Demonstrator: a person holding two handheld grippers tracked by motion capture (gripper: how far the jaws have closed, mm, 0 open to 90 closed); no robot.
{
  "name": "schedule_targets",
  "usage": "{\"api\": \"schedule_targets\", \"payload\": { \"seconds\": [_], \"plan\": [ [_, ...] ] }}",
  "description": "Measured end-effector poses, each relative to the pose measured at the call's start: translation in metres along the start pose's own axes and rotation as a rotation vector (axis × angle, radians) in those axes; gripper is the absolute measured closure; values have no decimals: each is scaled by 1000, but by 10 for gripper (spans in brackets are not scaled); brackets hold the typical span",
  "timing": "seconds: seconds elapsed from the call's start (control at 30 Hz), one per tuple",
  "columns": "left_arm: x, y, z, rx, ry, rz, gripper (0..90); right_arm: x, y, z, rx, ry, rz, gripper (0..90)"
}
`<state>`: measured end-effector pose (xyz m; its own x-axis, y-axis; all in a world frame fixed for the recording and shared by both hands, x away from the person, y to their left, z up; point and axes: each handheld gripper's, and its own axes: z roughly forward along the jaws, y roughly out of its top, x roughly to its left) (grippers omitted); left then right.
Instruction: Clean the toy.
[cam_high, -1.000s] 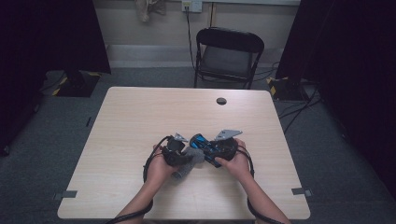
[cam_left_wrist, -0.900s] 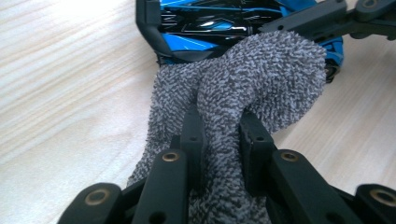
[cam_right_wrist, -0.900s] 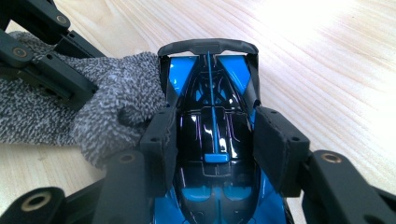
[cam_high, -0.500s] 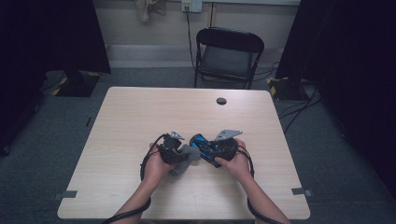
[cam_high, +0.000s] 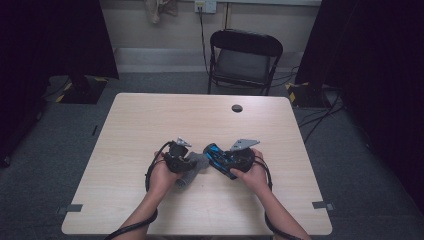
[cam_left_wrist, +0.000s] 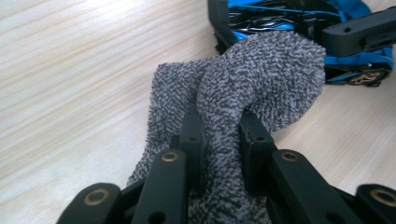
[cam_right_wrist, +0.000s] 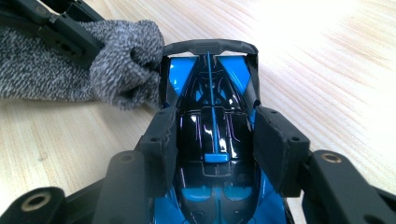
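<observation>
My left gripper is shut on a grey knitted sock, with a fold of it pinched between the black pads. In the high view this gripper sits at the table's front middle, and the sock trails toward the person. My right gripper is shut on a blue and black toy race car, its pads against the car's sides. The sock's bunched end touches the car's rear wing. From above, the right gripper and the car are just right of the sock.
The light wooden table has a dark round cable hole near its far edge. A black folding chair stands behind the table. Cables trail from both grippers over the front edge.
The left gripper, with the sock in it, has shifted slightly to the left. The right gripper and the car have stayed where they were.
</observation>
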<state>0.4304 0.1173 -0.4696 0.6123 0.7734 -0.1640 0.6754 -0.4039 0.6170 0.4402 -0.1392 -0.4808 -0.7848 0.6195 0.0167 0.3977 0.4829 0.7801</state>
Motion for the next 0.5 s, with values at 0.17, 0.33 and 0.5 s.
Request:
{"api": "schedule_targets", "payload": {
  "seconds": [0.17, 0.33, 0.5],
  "plan": [
    [8, -2, -4, 0, 10, -21, 745, 0, 0, 0, 1, 2, 4, 510],
    [15, -7, -11, -5, 9, -30, 744, -1, 0, 0, -2, 3, 5, 510],
    [19, -11, -19, -7, 4, -34, 744, 0, -1, 0, -4, 3, 5, 510]
  ]
}}
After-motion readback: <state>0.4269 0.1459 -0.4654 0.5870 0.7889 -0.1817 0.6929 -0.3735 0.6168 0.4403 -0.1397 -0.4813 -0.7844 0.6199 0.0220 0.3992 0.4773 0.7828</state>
